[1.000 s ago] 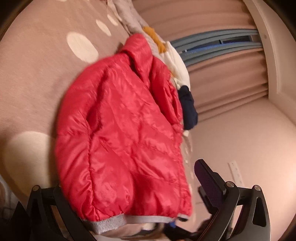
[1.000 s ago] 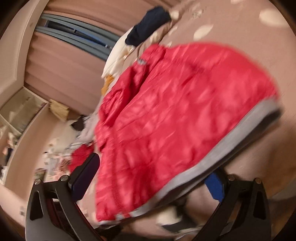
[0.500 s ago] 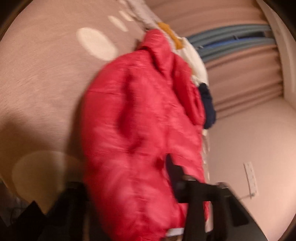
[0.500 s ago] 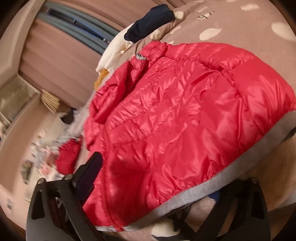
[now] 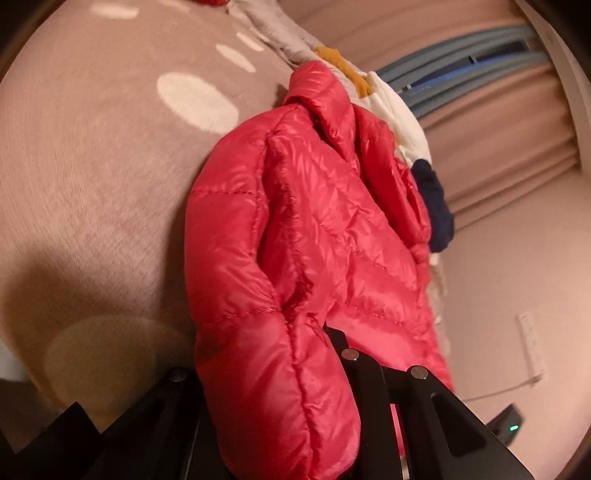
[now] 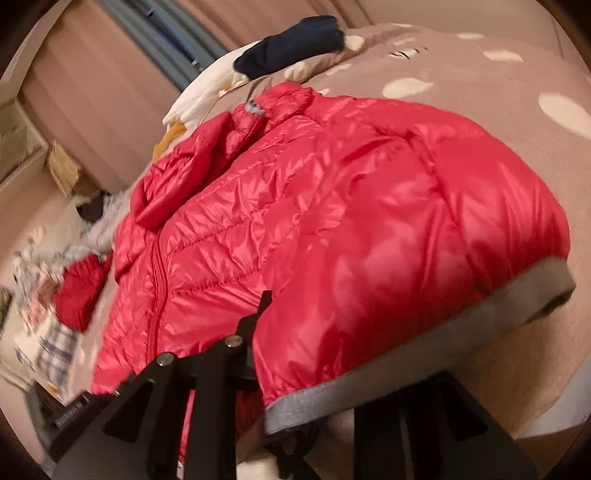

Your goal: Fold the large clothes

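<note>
A red quilted down jacket with a grey hem band lies on a beige spotted bed cover. My left gripper is shut on the jacket's lower edge, and red fabric bulges between its fingers and hides the tips. My right gripper is shut on the jacket's hem near the front zip; its left finger presses into the red fabric and its right finger sits under the grey band. The collar points away from me.
A pile of other clothes lies beyond the collar: a navy garment, a white one and a grey one. A smaller red piece and patterned clothes lie at the left. Curtains hang behind the bed.
Both grippers have closed on the jacket's lower edge. In the left view the hem has been lifted and bunched up toward the camera.
</note>
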